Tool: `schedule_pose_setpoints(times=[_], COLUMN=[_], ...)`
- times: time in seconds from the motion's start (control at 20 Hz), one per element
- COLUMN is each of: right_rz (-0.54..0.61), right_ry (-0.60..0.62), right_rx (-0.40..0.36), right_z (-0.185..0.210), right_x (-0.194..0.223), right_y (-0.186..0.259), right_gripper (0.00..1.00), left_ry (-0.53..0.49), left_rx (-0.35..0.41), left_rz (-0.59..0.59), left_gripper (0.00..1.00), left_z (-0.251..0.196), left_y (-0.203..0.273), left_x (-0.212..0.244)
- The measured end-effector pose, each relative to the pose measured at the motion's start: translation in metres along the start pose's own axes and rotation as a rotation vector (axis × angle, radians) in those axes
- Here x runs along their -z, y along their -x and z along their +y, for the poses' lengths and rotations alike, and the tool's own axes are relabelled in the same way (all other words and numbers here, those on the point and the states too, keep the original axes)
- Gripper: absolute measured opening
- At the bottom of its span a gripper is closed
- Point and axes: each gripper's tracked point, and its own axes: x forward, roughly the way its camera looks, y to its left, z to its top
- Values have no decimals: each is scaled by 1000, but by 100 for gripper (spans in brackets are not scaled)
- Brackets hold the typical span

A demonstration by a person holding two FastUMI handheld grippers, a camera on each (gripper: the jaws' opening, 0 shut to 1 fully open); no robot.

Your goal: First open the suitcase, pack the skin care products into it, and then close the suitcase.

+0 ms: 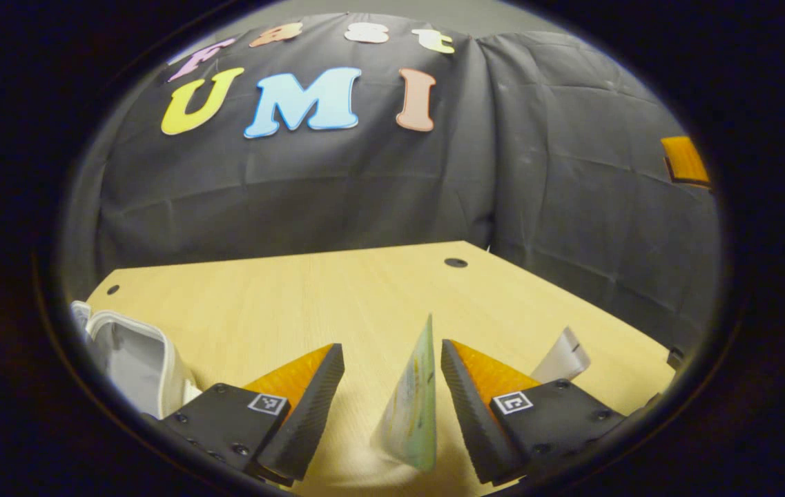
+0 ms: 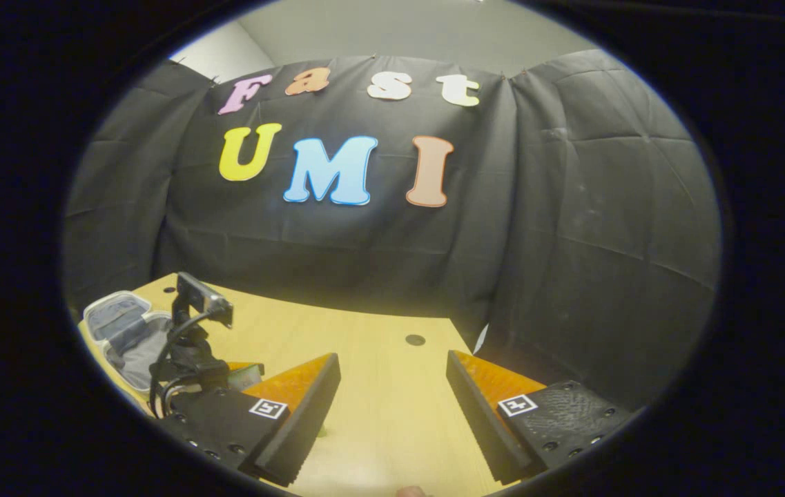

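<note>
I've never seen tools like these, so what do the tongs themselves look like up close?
Each pair of tongs, left and right, has two wedge-shaped fingers with ridged inner faces, bolted to black blocks bearing small square black-and-white markers. In the right gripper view, the left tongs carry a small camera with looping black cables.

Open suitcase [image 2: 119,331]; upright, perhaps greenish sachet [image 1: 411,404].
</note>
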Motion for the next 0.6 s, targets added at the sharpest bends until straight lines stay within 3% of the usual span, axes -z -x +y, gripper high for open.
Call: schedule_pose_setpoints(times=[0.05, 0.1, 0.25, 0.3, 0.45, 0.6], right_rz=[5, 14, 34, 33, 32, 59], right_ry=[-2, -7, -24, -33, -90, -160], right_rx=[-4, -10, -24, -26, -41, -99], right_z=[3, 5, 15, 18, 31, 65], right_x=[3, 6, 13, 13, 16, 35], right_y=[-3, -5, -11, -14, -22, -36], right_gripper=[94, 94, 94, 94, 94, 95], left_ry=[6, 3, -18, -13, 65, 137], left_rx=[-9, -17, 19, 31, 76, 67], left_rz=[7, 18, 65, 98, 150, 124], left_gripper=[92, 84, 50, 45, 41, 41], left_z=[0, 1, -8, -9, -5, 24], left_y=[-3, -5, -7, -4, 26, 85], left_x=[2, 5, 12, 14, -4, -55])
